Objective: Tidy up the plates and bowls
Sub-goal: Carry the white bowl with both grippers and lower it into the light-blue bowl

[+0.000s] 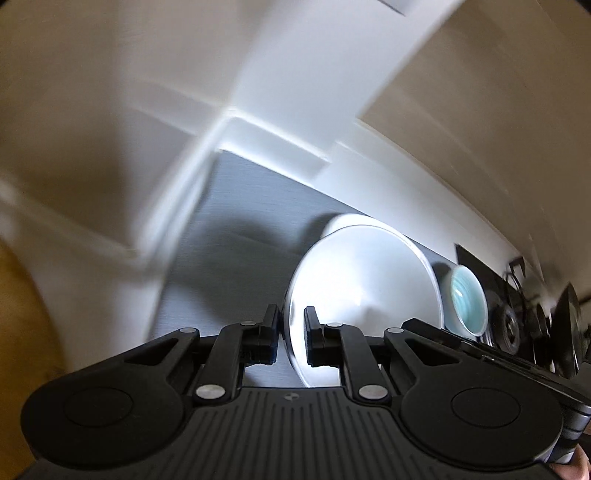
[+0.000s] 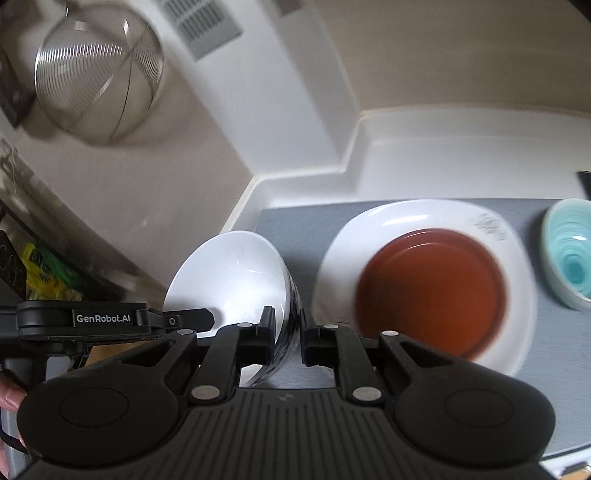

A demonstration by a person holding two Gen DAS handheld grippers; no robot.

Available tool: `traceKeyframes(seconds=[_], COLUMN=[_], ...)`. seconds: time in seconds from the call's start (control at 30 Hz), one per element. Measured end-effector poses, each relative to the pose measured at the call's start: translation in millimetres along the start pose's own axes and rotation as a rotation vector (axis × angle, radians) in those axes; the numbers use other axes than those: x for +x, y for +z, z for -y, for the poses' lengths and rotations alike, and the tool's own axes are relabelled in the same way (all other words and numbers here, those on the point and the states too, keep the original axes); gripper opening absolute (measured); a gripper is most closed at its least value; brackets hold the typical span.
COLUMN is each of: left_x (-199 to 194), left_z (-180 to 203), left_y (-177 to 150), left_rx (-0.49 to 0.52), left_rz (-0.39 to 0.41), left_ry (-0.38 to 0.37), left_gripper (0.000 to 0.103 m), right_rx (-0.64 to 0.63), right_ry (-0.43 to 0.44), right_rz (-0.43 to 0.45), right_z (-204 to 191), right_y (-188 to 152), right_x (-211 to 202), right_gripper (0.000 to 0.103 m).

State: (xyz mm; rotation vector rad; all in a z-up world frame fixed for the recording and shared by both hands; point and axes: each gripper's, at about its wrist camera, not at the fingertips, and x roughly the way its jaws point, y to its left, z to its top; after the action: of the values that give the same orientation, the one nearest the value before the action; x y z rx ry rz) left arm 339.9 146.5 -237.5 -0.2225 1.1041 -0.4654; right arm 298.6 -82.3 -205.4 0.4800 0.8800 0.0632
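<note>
A white bowl (image 1: 364, 284) hangs tilted above the grey mat (image 1: 236, 206), held by opposite sides of its rim. My left gripper (image 1: 291, 326) is shut on the rim's near edge. In the right wrist view the same white bowl (image 2: 229, 277) shows its dark patterned outside, and my right gripper (image 2: 287, 326) is shut on that rim. On the grey mat (image 2: 295, 229), a brown plate (image 2: 430, 288) lies on a white plate (image 2: 384, 229). A teal bowl (image 2: 570, 254) stands to their right, also seen as the teal bowl (image 1: 467, 299) behind the white one.
A wire mesh strainer (image 2: 99, 70) hangs on the wall at upper left, near a vent (image 2: 201, 26). A white raised counter edge (image 2: 306, 173) borders the mat. Dark kitchen items (image 1: 517, 321) crowd the far right. A hand (image 2: 9, 398) grips the left tool's black handle.
</note>
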Motion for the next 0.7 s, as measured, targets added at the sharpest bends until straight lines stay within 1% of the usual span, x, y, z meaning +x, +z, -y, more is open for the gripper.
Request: traceKeyframes(seconds=[0.13,0.27,0.33,0.4,0.5,0.6,0.67,0.7], left_x=[18.8,36.2,43.3,49.7,63.9,79.6,95.2,103.2], left_z=[33.8,81.4,107.5,136.6,175.1,207.5,228.5,235.7], left_y=[8.8,20.6,27.0,31.9,40.1,46.1,48.0,49.1], left_rx=[0.019,0.11,0.14,0.195,0.242,0.287,0.326,0.329], left_rz=[-0.073,-0.117,-0.128,-0.12,-0.125,-0.135,-0.145,-0.157], left_ry=[-0.06,-0.091,-0.095,-0.097,-0.087,-0.087,-0.081,-0.072], left_gripper=[0.014,0.014,0.014,0.014,0.014,0.014,0.014,0.014], right_rx=[0.056,0.139,0.164,0.176,0.214,0.235,0.241,0.244], right_ry=[-0.026,-0.05,-0.067,-0.092,-0.108,-0.131,-0.15,-0.153], right_rz=[0.055,0.119,0.157,0.196,0.238,0.268,0.277,0.284], right_z=[31.2,71.0,89.5,107.4,135.9,164.8,181.6,190.1], right_y=[2.0,4.9,8.0,11.2,18.5,27.7,35.0,37.0], right_x=[-31.6,-62.7,-76.8,-90.1,-104.9,-113.7,-112.5,-112.3], right_gripper=[0.015,0.015,0.014,0.013,0.013,0.013,0.012,0.012])
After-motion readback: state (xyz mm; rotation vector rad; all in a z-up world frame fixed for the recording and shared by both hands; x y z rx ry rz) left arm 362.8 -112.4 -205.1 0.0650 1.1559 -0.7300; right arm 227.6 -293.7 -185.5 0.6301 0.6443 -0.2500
